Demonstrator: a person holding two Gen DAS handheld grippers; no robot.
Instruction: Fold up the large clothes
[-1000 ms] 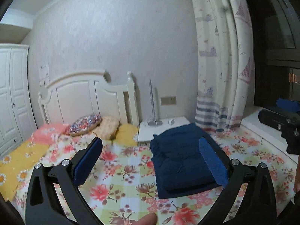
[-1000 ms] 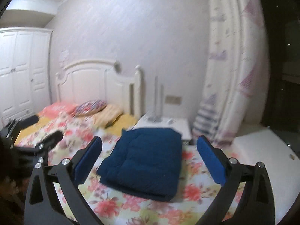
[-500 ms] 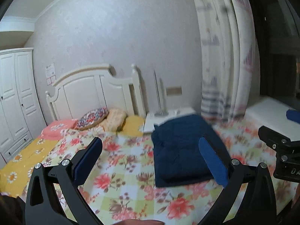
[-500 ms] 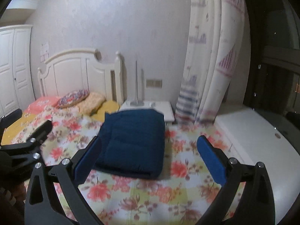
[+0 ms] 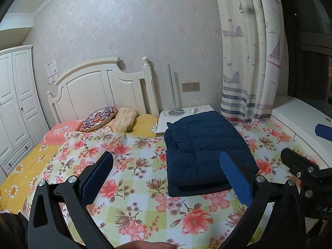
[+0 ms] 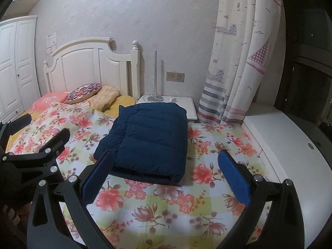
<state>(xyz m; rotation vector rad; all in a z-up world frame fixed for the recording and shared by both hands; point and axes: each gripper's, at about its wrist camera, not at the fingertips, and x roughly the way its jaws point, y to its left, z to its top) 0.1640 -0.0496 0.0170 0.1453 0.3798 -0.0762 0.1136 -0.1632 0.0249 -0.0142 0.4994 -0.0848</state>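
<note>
A navy quilted jacket (image 5: 205, 149) lies folded into a flat rectangle on the floral bedspread (image 5: 134, 166); it also shows in the right wrist view (image 6: 149, 141). My left gripper (image 5: 166, 176) is open and empty, held above the bed short of the jacket. My right gripper (image 6: 164, 174) is open and empty, hovering in front of the jacket's near edge. The right gripper also shows at the right edge of the left wrist view (image 5: 307, 172), and the left gripper at the left edge of the right wrist view (image 6: 37, 149).
Pillows (image 5: 103, 118) lie by the white headboard (image 5: 99, 87). A white nightstand (image 5: 182, 114) with a lamp stands behind the jacket. A patterned curtain (image 5: 249, 62) hangs at right above a white ledge (image 6: 290, 145). A white wardrobe (image 5: 14, 103) stands at left.
Both grippers have drawn back and steadied, open and empty. The views shifted, so the folded jacket sits a little farther off and more centred. The jacket itself has not moved.
</note>
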